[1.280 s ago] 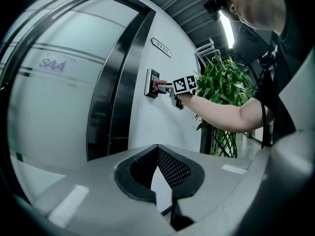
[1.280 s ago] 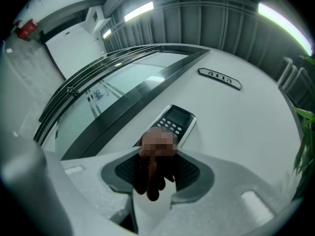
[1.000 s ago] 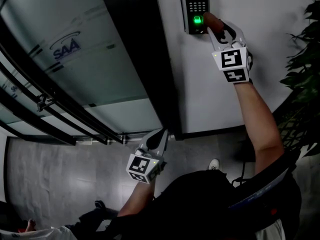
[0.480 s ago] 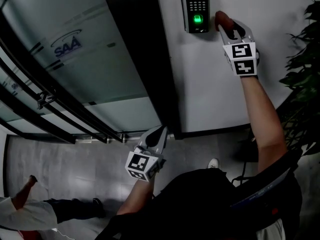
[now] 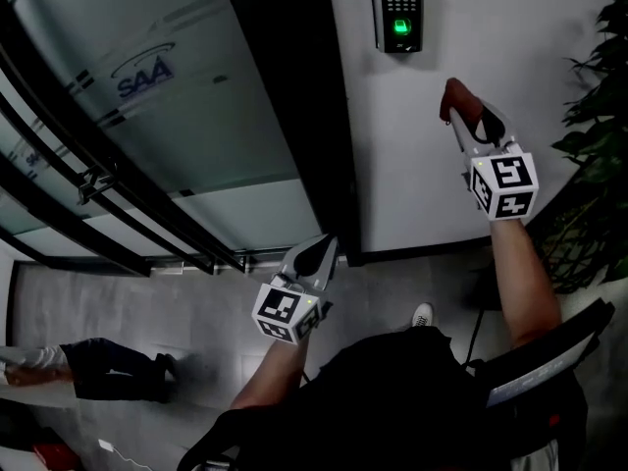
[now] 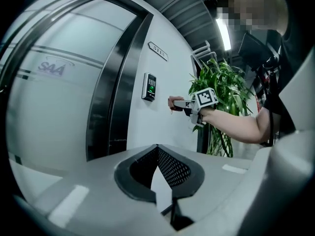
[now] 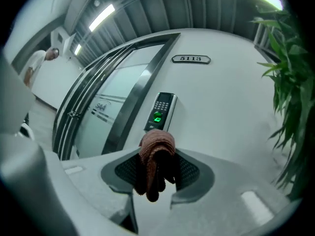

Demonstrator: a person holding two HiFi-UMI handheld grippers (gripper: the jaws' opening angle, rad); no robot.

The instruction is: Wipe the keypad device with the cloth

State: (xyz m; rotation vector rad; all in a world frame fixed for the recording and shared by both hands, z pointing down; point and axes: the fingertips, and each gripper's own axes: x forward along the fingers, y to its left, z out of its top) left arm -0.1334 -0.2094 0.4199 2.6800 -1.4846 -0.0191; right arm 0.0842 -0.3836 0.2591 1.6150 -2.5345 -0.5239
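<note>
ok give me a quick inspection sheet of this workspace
surface: white wall, device mounted on it
job's things: black wall keypad device, green light on; reddish-brown cloth below it, not touching
clutter: nothing seen
tools: right tool shut on the cloth; left tool shut, empty, held low
cables: thin dark cord-like line on grey floor, unsure
surroundings: frosted glass door, green leafy plant, another person at left

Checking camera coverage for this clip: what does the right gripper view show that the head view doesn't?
Only the right gripper view: the 5113 plate and ceiling lights. Only the head view: the left tool and the wearer's shoe. Both: the keypad with its green light, the cloth clamped in the right tool, the glass door and the plant.
</note>
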